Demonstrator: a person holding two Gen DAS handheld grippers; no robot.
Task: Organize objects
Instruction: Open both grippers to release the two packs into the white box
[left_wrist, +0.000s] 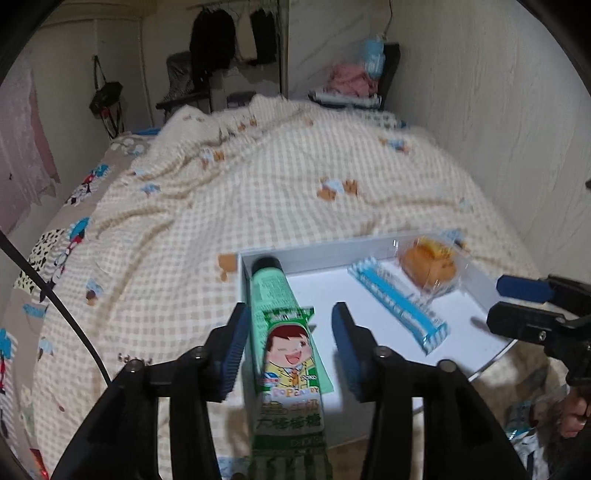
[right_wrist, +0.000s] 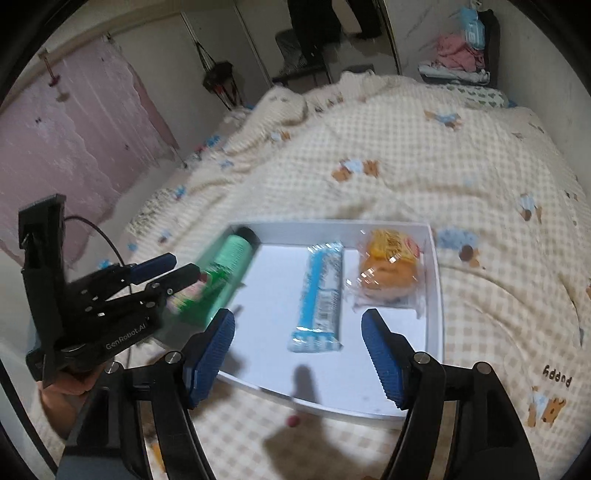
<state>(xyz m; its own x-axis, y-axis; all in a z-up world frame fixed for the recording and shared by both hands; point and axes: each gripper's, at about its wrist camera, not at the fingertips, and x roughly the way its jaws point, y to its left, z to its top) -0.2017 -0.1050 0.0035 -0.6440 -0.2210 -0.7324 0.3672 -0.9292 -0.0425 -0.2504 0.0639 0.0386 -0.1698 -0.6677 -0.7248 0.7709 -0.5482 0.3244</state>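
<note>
Left tool (left_wrist: 286, 345): nearest my lens, fingers spread; the candy packet lies between them, but I see no pad pressing it.
Candy packet (left_wrist: 291, 373): green, flat, crinkly film; looks light and slippery. It lies over the tray's near-left edge on the green tube (left_wrist: 271, 291). I would pinch it across its width, mid-length.
Right tool (right_wrist: 297, 354): fingers apart, empty, above the tray's near edge.
Tray (right_wrist: 332, 369): white, shallow, on the bed (right_wrist: 424, 162).
Blue bar (right_wrist: 320, 295): tray centre, stiffish wrapper; grip its narrow sides.
Bun (right_wrist: 388, 275): at 2 o'clock, soft in clear film; I judge it crushable.
</note>
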